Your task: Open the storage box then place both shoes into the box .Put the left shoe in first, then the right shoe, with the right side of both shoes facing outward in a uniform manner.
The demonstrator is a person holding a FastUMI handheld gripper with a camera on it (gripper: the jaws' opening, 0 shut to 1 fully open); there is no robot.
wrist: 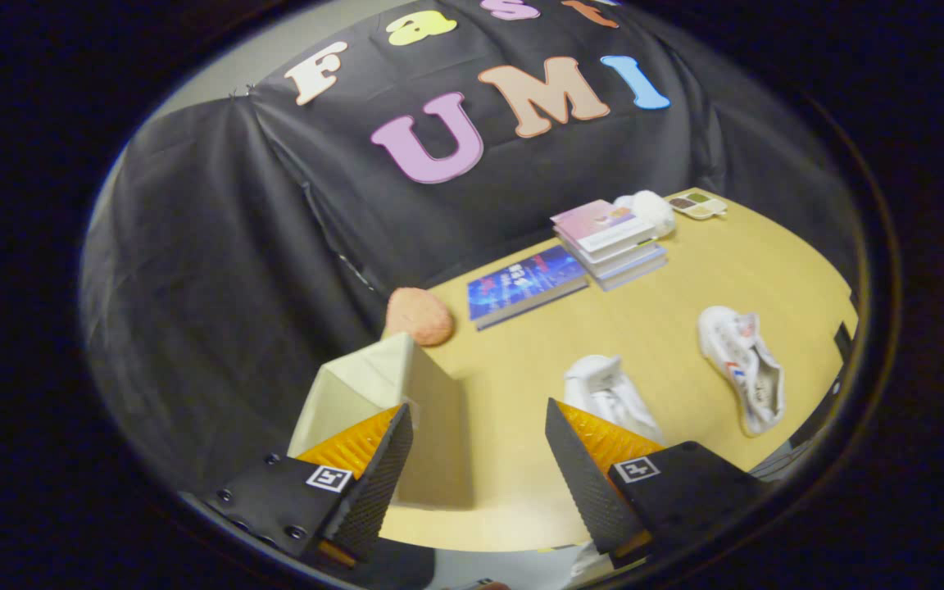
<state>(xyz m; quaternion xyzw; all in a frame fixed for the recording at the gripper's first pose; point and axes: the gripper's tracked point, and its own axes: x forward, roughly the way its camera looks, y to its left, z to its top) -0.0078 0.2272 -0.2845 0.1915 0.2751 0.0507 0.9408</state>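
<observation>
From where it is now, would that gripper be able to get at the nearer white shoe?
Probably yes: the gripper is open, and the nearer white shoe lies just beyond one finger with nothing between.

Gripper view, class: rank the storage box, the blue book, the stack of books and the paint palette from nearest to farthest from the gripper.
The gripper is open.
1. Storage box, at one finger.
2. Blue book, beyond the box.
3. Stack of books, behind it.
4. Paint palette, at the far table edge.
</observation>
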